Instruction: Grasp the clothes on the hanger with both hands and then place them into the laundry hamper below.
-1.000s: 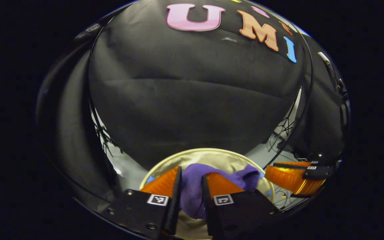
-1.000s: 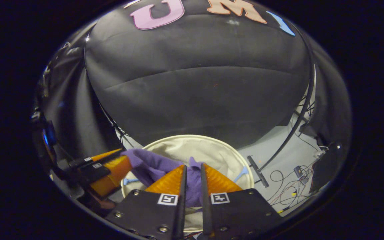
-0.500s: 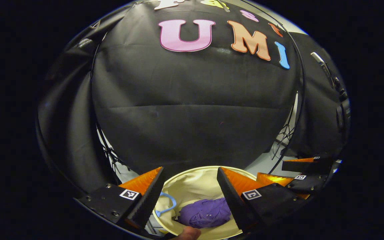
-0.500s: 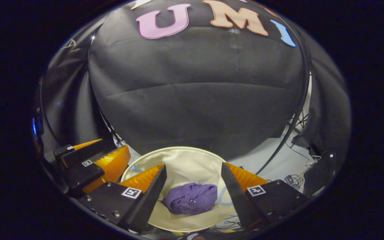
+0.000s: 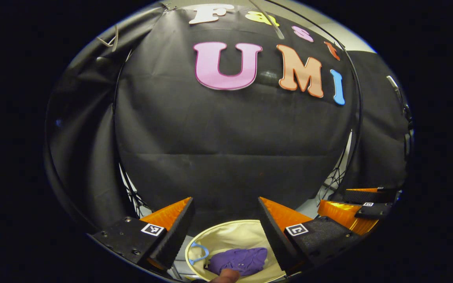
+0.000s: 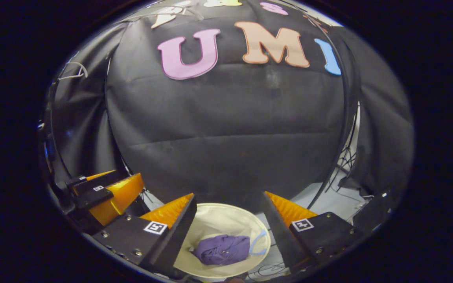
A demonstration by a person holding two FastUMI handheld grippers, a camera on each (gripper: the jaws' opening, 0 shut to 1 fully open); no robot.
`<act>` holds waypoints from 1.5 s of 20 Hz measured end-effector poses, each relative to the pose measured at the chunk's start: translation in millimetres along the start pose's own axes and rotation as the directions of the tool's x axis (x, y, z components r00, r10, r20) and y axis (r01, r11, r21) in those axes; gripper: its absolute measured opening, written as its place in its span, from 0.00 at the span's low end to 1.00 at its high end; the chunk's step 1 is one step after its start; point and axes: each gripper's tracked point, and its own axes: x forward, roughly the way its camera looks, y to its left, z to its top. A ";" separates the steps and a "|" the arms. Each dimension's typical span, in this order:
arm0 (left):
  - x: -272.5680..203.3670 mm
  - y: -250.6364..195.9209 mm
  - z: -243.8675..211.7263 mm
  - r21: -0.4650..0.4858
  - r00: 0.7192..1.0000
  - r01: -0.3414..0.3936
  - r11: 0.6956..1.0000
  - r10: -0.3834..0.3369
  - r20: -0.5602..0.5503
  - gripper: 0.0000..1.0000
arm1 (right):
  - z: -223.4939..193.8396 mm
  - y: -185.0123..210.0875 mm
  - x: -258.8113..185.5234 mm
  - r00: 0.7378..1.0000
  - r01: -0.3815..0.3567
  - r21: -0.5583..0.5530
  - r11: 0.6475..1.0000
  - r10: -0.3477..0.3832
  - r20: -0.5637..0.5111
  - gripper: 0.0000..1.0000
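Purple garment [image 6: 221, 249] lies bunched in a low heap on the bottom of the cream laundry hamper [image 6: 226, 214]. In the right gripper view its long axis runs roughly left-right across the hamper floor; no clear front or collar can be told from the crumpled folds. In the left gripper view the same garment [image 5: 237, 261] sits at the lower middle of the hamper [image 5: 226, 236], partly cut off by a fingertip [image 5: 225, 276] of the person at the bottom edge. A pale blue loop handle [image 5: 197, 253] lies on the hamper's inner wall just left of the cloth; in the right gripper view a blue handle [image 6: 258, 243] sits just right of it.

Left gripper [image 5: 225, 202]: fingers spread wide apart, nothing between them, held above the hamper and looking over its rim toward the booth wall. Right gripper [image 6: 229, 197]: fingers likewise wide apart and empty, above the hamper, garment visible well below the gap. Each view also catches the other gripper off to the side: right gripper [image 5: 358, 206] at the far right, left gripper [image 6: 100, 194] at the far left.

Change from 1.0 s ago: both grippers then clamped the garment at the hamper mouth. From 0.5 s ago: jaws already apart, garment already down; since then both grippers have risen, hamper sits lower and smaller in both views.
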 end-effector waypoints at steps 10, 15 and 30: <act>-47.4 17.1 116.4 -0.092 0.996 -0.001 0.996 0.009 0.091 0.96 | 128.9 -5.7 -54.8 0.985 -0.027 0.020 0.999 0.024 0.170 0.99; -70.5 33.0 167.7 -0.090 0.984 -0.034 0.995 0.050 0.171 0.96 | 171.4 1.0 -89.8 0.973 -0.074 0.007 0.997 0.071 0.219 1.00; -150.6 12.7 256.1 -0.040 0.975 0.004 0.999 0.005 0.222 0.92 | 261.7 42.9 -178.5 0.909 -0.143 -0.085 0.986 0.165 0.383 0.99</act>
